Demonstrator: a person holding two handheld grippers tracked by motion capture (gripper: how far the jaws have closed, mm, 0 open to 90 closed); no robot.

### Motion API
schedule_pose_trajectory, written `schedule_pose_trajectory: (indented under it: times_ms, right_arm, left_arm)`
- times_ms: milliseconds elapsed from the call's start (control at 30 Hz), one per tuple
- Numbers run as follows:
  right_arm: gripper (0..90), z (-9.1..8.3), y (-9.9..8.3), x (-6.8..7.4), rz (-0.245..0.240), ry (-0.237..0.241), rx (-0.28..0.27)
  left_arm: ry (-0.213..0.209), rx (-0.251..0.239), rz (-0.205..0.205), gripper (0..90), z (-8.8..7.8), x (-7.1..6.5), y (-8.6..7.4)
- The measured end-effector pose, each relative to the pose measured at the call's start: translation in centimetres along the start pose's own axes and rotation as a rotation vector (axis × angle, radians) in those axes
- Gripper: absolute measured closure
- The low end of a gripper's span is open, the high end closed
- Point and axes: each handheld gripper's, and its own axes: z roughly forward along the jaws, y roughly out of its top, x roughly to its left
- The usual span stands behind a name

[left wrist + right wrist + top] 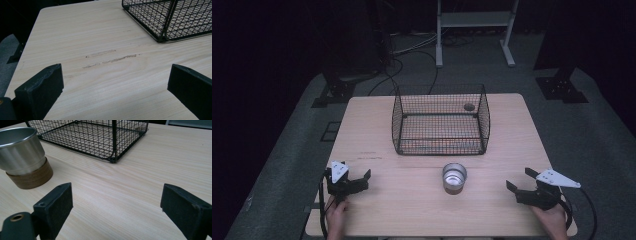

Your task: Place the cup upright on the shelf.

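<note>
Tools, left (360, 178) and right (518, 179), jaws apart near bench front corners; metal cup (454, 177) looks light, rigid, slick—grip its cork-like base band.

Wooden bench (377, 130) carries black wire basket (440, 120) at centre rear, standing upright. Metal cup (454, 177) upright just in front of basket, apart from it. Left gripper (359, 179) near bench's front left, fingers spread wide, empty. Right gripper (520, 181) near front right, fingers spread, empty. Cup between grippers, nearer right one.
</note>
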Motion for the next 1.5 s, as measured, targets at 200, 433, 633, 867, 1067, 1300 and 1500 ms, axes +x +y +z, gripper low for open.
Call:
schedule_pose_trajectory:
  times_ms: [200, 433, 633, 867, 1067, 1300, 1500]
  right_arm:
    - [10.2, 0.0, 0.2, 0.2, -0.009, 0.010, -0.002]
    - [10.1, 0.1, 0.9, 1.0, -0.036, 0.028, -0.001]
    - [10.2, 0.3, 1.6, 1.5, -0.066, 0.048, 0.006]
    - [10.1, 0.2, 2.4, 2.2, -0.085, 0.078, 0.009]
    - [10.2, 0.3, 3.2, 3.0, -0.122, 0.099, 0.012]
    - [10.2, 0.6, 3.8, 3.9, -0.148, 0.126, 0.025]
    - [10.2, 0.7, 4.3, 4.5, -0.172, 0.143, 0.025]
  left_arm:
    - [-0.002, 0.005, 0.002, 0.0, 0.0, 0.0, 0.0]
    - [-0.002, 0.004, 0.006, 0.0, -0.1, -0.1, 0.0]
    - [-0.001, 0.003, 0.012, 0.0, -0.1, -0.1, 0.0]
    - [0.001, 0.005, 0.019, 0.0, -0.1, -0.2, 0.0]
    - [0.001, 0.005, 0.012, 0.0, -0.1, -0.1, 0.0]
    - [0.002, 0.003, 0.013, 0.0, -0.1, -0.1, 0.0]
    - [0.003, 0.004, 0.015, 0.0, -0.1, -0.2, 0.0]
